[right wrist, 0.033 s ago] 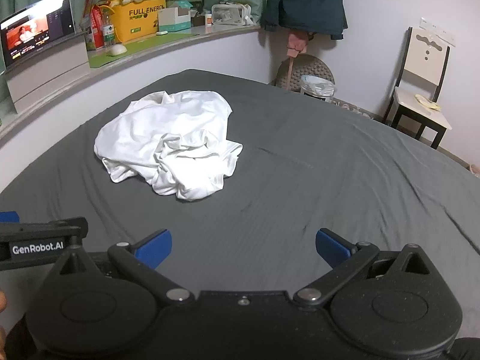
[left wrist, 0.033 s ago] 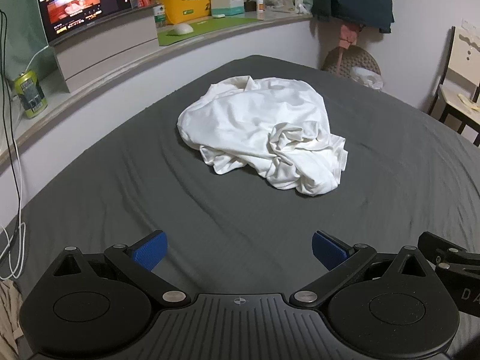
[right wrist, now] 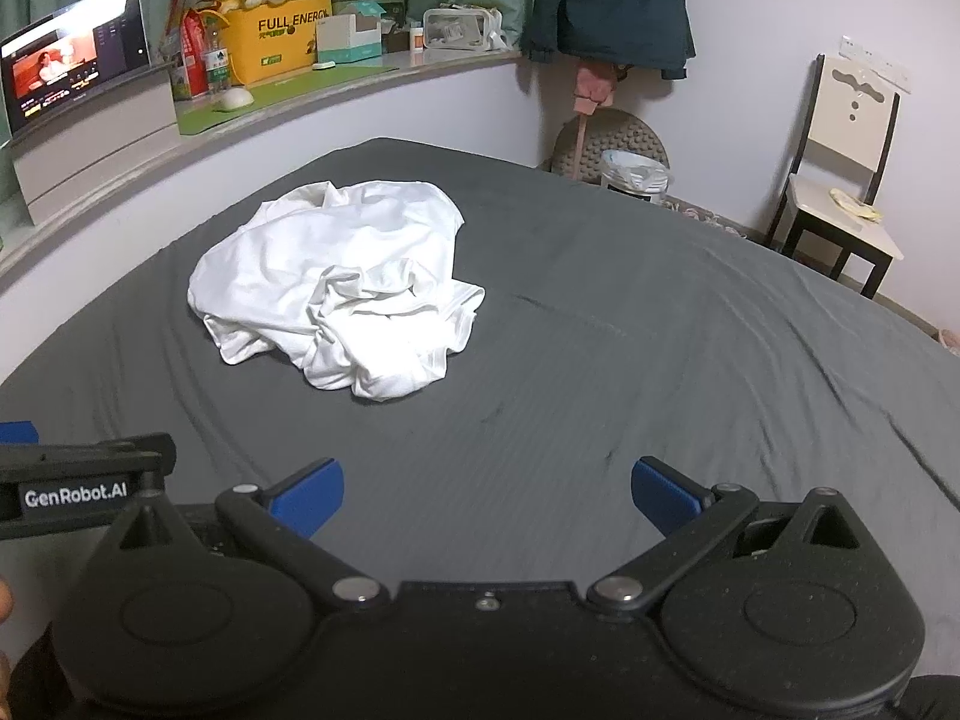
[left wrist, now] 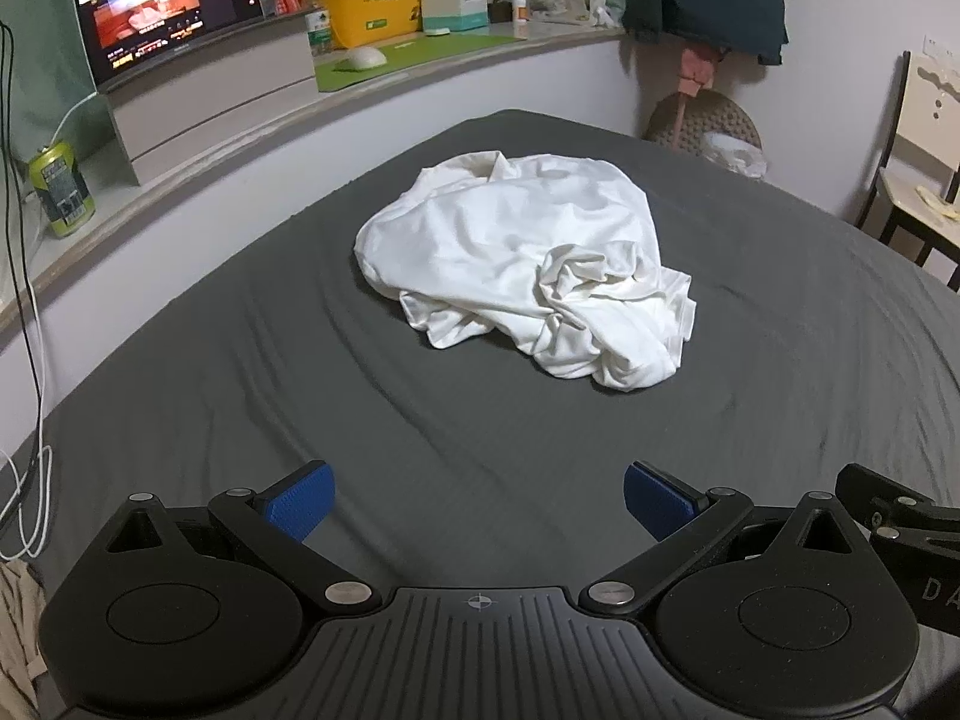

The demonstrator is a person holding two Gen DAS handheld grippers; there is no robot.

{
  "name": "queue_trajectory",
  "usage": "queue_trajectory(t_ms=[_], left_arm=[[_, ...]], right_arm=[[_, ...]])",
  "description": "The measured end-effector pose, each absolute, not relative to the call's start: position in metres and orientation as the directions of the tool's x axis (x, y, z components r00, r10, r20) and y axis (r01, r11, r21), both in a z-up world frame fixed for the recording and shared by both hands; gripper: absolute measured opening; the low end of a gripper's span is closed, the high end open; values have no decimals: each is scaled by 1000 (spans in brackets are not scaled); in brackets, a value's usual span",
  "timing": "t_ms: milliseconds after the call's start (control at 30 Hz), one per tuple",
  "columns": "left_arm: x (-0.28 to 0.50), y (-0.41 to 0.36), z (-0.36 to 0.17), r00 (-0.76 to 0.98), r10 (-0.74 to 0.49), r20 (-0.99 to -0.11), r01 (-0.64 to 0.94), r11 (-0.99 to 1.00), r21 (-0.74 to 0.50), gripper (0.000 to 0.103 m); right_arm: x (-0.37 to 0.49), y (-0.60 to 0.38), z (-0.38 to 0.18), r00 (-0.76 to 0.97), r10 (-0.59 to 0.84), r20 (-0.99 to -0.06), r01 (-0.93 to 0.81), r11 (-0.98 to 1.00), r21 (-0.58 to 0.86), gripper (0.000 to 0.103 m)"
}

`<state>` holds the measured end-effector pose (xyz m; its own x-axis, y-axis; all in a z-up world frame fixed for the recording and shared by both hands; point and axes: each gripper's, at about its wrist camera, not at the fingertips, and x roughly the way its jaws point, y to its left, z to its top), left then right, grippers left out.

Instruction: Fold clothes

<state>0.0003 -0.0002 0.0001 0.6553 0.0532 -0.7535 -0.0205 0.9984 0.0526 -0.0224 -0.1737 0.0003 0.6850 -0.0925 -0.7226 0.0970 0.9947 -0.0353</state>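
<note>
A crumpled white garment [left wrist: 516, 258] lies in a heap on the dark grey bed sheet [left wrist: 240, 390], towards the far middle of the bed. In the right wrist view the same garment [right wrist: 336, 282] sits ahead and to the left on the sheet [right wrist: 660, 330]. My left gripper [left wrist: 477, 504] hovers over the near part of the bed, well short of the garment, with its blue pads wide apart and nothing between them. My right gripper [right wrist: 486, 504] is likewise open and empty, beside the left one.
A raised ledge [left wrist: 198, 138] runs behind the bed with a lit laptop [left wrist: 162, 6], a green can [left wrist: 60, 189], a yellow box [left wrist: 378, 0] and clutter. White cables [left wrist: 30, 480] hang at the left. A chair [right wrist: 840, 180] and a round basket [right wrist: 612, 144] stand at the right.
</note>
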Motion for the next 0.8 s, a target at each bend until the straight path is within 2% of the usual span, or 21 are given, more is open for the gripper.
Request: queue_trajectory(t_ms=[800], left_arm=[[-8,9,-10,655,52,-754,-17,998,54,103]], right_arm=[[-20,-169,-1,689,-65,-722,71,997,-22,103]])
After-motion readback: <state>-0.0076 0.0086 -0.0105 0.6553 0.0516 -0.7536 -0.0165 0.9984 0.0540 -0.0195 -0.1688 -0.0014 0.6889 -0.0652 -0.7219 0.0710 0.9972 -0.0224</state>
